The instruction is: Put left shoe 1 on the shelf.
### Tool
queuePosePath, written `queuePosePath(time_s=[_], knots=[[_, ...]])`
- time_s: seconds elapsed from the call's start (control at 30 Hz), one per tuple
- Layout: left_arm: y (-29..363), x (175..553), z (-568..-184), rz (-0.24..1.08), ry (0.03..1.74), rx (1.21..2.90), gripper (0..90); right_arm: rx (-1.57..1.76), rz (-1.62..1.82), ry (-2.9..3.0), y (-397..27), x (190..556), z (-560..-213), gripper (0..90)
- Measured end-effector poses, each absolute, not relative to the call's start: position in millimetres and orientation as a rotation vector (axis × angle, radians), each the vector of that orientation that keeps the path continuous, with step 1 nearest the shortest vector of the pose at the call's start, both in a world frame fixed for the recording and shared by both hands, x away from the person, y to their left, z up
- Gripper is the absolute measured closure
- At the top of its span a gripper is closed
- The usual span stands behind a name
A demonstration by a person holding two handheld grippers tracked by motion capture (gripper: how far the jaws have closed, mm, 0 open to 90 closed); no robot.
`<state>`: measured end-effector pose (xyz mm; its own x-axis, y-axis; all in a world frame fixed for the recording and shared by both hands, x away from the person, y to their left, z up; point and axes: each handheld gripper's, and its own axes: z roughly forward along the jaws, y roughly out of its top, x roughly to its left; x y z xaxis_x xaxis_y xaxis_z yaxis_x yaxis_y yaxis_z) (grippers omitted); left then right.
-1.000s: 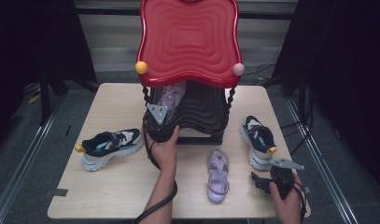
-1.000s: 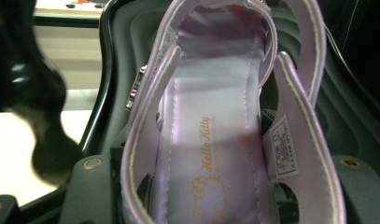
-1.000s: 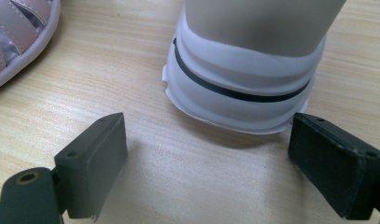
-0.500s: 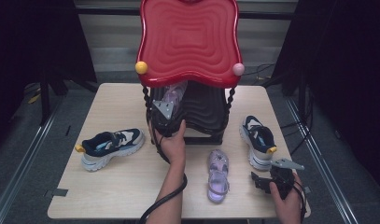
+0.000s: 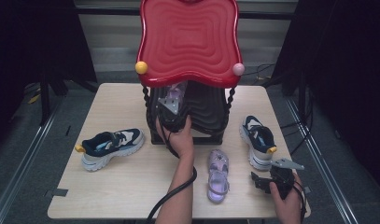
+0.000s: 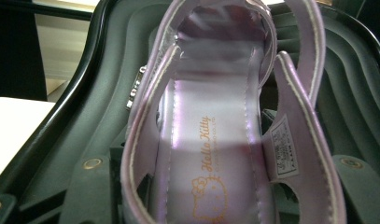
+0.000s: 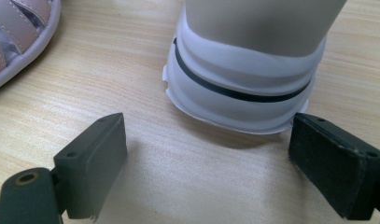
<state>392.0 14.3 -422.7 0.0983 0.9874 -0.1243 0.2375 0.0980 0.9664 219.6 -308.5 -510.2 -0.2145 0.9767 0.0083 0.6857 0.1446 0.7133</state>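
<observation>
My left gripper (image 5: 173, 103) reaches under the red top (image 5: 190, 42) of a shoe rack, over its ribbed black lower shelf (image 5: 208, 109). It is shut on a purple sandal (image 5: 179, 90). In the left gripper view that sandal (image 6: 215, 140) sits close up with its insole facing me, hiding the jaws, and the black shelf (image 6: 351, 93) lies behind it. A matching purple sandal (image 5: 218, 175) lies on the table in front of the rack. My right gripper (image 5: 262, 180) rests low at the front right, open (image 7: 206, 172), just behind the white heel of a sneaker (image 7: 243, 70).
A navy and white sneaker (image 5: 110, 147) lies at the table's left; its mate (image 5: 257, 140) stands at the right beside the rack. The wooden table (image 5: 131, 186) has bare room at the front left. The sandal's edge (image 7: 15, 37) lies left of my right gripper.
My left hand has moved right and a little forward, carrying the purple sandal further in over the black shelf. The right gripper has stayed still.
</observation>
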Motion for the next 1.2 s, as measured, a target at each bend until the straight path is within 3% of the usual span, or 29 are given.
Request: queuePosePath(time_s=[0.83,1.2], knots=[[1.8,400.3,-424.2,0.928,1.425,1.313,36.5,1.587,0.831,1.965,-308.4,219.6,-510.2,10.8],[-3.1,399.7,-425.6,0.918,1.382,1.367,26.0,1.587,0.831,1.965,-308.3,219.6,-510.2,10.7]])
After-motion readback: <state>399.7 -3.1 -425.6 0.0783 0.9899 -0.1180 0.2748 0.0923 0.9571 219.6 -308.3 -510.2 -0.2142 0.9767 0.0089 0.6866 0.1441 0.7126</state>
